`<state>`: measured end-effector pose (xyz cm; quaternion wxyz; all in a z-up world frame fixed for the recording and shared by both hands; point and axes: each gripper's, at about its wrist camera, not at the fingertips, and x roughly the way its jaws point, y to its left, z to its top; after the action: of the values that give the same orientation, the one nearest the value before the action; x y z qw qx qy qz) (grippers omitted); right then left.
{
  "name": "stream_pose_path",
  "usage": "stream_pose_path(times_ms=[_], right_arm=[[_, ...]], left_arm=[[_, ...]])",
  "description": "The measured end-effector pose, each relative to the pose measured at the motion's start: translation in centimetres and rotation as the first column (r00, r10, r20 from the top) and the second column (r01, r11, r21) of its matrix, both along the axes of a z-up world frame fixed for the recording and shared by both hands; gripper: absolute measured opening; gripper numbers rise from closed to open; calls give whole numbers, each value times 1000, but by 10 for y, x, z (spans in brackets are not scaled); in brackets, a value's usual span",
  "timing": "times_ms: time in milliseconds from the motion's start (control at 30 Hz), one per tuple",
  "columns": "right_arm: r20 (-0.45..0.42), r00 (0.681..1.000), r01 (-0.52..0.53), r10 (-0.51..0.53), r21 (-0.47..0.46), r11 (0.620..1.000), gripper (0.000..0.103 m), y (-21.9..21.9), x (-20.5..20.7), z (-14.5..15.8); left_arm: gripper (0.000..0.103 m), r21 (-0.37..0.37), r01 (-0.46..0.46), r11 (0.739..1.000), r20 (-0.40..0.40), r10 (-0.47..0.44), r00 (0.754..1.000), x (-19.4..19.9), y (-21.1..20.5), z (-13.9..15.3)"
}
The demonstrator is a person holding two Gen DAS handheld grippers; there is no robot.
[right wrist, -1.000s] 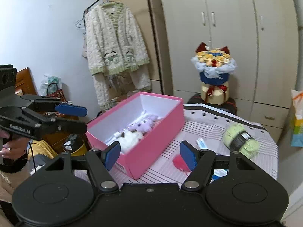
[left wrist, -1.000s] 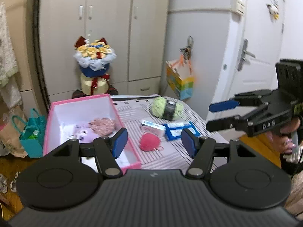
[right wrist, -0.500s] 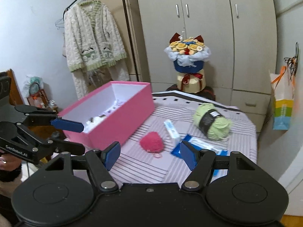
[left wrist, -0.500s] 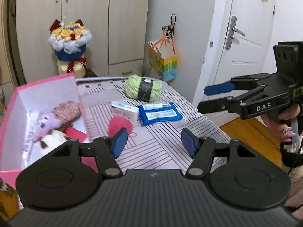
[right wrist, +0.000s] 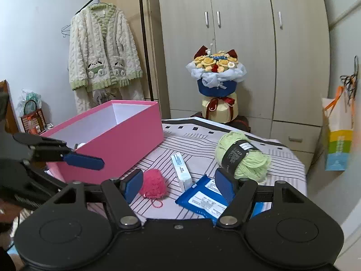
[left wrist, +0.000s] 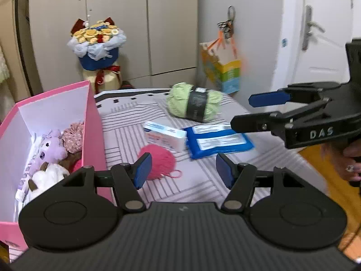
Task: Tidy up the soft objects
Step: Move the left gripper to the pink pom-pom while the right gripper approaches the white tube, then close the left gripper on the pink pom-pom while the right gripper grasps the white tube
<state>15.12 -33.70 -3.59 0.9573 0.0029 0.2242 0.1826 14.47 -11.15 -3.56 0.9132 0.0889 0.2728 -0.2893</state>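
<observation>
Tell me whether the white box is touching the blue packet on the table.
Touching. In the left wrist view the white box sits with its right end against the blue packet, no cloth showing between them; the right wrist view agrees.

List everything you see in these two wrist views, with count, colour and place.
pink box: one, pink, table's left side, open
plush toys: several, purple, white, pink, inside the box
pink yarn ball: one, table, beside the box
green yarn skein: one, black band, far right of table
white carton: one, mid-table
blue packet: one, right of the carton
striped tablecloth: one, covering the table
bouquet: one, behind the table
robe: one, cream-green, hanging
gift bag: one, hanging
left hand-held gripper: open, empty
right hand-held gripper: open, empty
</observation>
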Motion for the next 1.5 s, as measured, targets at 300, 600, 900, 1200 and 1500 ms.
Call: stream_pose_path(times_ms=[300, 600, 900, 1200, 1500], right_arm=[[-76, 995, -68, 68, 6, 998, 74, 6, 58, -17], [-149, 978, -146, 145, 5, 989, 72, 23, 107, -40], [-216, 963, -171, 163, -22, 985, 44, 31, 135, -61], [-240, 959, -162, 148, -40, 986, 24, 31, 142, -73], [-210, 969, -145, 131, -52, 988, 23, 34, 127, -68]], left_arm=[[62, 46, -117, 992, 51, 115, 992, 31, -23, -37], [62, 42, -256, 966, 6, 256, 967, 64, -37, -64], [62, 93, -303, 948, 88, 296, 951, 66, -45, -72], [55, 124, -303, 945, 56, 298, 953, 73, -47, -81], [49, 104, -303, 947, 44, 300, 953, 68, -43, -75]])
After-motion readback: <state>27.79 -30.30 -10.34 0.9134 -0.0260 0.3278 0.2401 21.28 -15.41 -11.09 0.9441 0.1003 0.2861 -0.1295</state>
